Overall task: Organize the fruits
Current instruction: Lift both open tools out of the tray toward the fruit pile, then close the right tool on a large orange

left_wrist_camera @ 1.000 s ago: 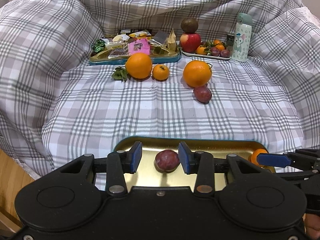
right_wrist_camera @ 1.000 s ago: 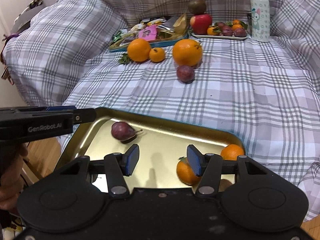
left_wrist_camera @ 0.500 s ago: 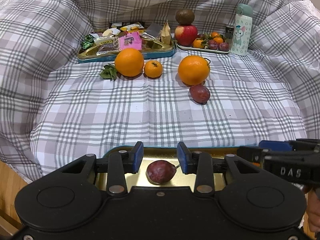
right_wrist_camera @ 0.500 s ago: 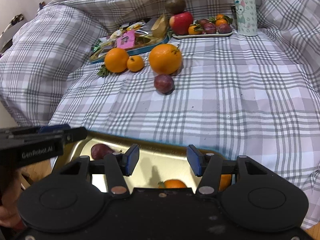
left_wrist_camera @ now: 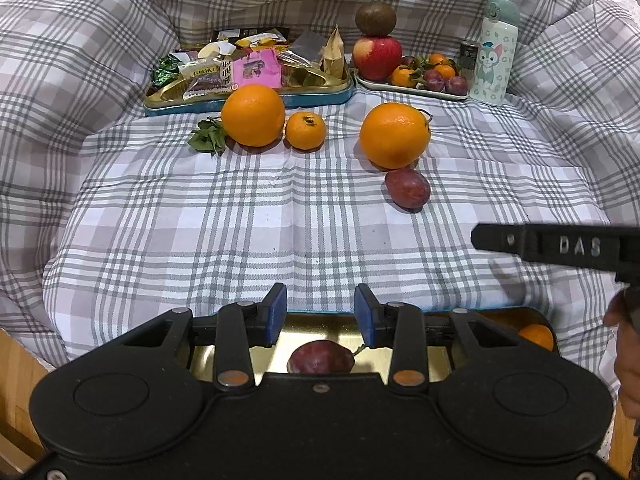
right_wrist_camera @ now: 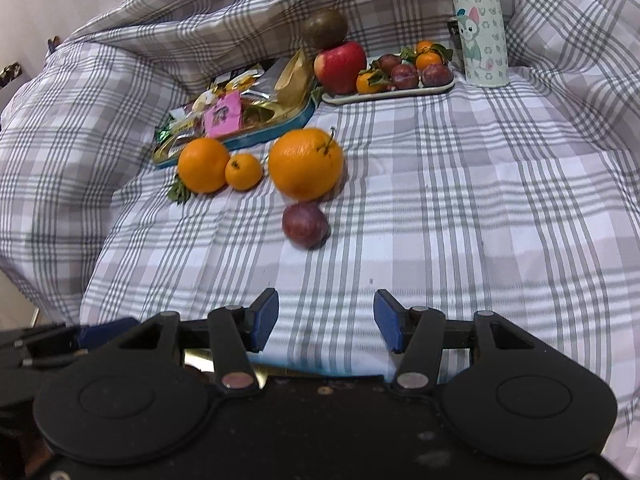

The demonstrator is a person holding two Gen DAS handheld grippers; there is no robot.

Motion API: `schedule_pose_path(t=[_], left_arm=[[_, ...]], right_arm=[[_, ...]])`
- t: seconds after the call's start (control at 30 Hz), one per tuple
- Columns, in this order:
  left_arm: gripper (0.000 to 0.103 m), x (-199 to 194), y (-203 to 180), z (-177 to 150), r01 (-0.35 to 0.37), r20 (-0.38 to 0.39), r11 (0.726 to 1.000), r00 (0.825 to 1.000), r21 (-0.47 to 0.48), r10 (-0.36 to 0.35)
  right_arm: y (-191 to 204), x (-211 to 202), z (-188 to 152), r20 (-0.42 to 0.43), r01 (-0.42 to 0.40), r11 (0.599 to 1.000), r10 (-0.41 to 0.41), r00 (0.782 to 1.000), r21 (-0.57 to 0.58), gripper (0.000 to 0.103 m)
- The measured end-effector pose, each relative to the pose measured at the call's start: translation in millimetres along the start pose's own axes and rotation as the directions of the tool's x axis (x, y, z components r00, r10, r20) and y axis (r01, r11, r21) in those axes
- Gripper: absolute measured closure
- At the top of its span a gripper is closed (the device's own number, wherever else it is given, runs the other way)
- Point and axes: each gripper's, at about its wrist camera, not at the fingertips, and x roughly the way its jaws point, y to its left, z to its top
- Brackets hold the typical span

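Observation:
A gold tray (left_wrist_camera: 440, 358) lies at the near edge of the checked cloth and holds a dark plum (left_wrist_camera: 320, 356) and a small orange (left_wrist_camera: 537, 336). My left gripper (left_wrist_camera: 320, 314) is open and empty above the tray's far rim. My right gripper (right_wrist_camera: 326, 326) is open and empty, past the tray over the cloth; its finger (left_wrist_camera: 556, 245) shows in the left wrist view. On the cloth lie a loose plum (left_wrist_camera: 407, 188), a large orange (left_wrist_camera: 394, 135) right behind it, another orange (left_wrist_camera: 253, 115) and a mandarin (left_wrist_camera: 305, 131).
A teal tin of snack packets (left_wrist_camera: 248, 76) stands at the back. Beside it a white plate (left_wrist_camera: 412, 90) holds an apple, a kiwi, mandarins and plums. A cat-print bottle (left_wrist_camera: 494, 50) stands at the back right. Raised folds of cloth ring the area.
Both grippers have drawn up and forward from over the tray toward the loose fruit. The tray has slid down out of the right wrist view. Both stay open.

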Motion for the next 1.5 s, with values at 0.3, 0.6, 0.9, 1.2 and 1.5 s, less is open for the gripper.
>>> schedule_pose_path(t=[0.3,0.6,0.9,1.2,1.5], left_arm=[[0.057,10,4,9,-0.014,0.004,1.0,1.0,-0.009,0.014],[0.057,17,7,17,-0.041,0.023,0.999,0.999,0.016,0.04],[0.057,24,14,22,-0.029,0.017,1.0,0.999,-0.003,0.03],[0.057,30,21,23,-0.023,0.0,0.999,1.0,-0.023,0.023],[0.057,34,25,22,-0.016,-0.011,0.999,1.0,-0.039,0.015]], right_arm=[[-1,21,24,0.02,-0.003,1.0,0.003,1.0,0.028,0.046],[8,43,47,0.049,-0.014,0.999,0.012,0.999,0.041,0.046],[12,68,66,0.053,-0.006,0.998,0.003,0.999,0.057,0.045],[11,87,77,0.063,0.01,0.995,-0.016,0.998,0.097,0.044],[17,102,80,0.051,0.001,0.995,-0.006,0.999,0.1,0.041]])
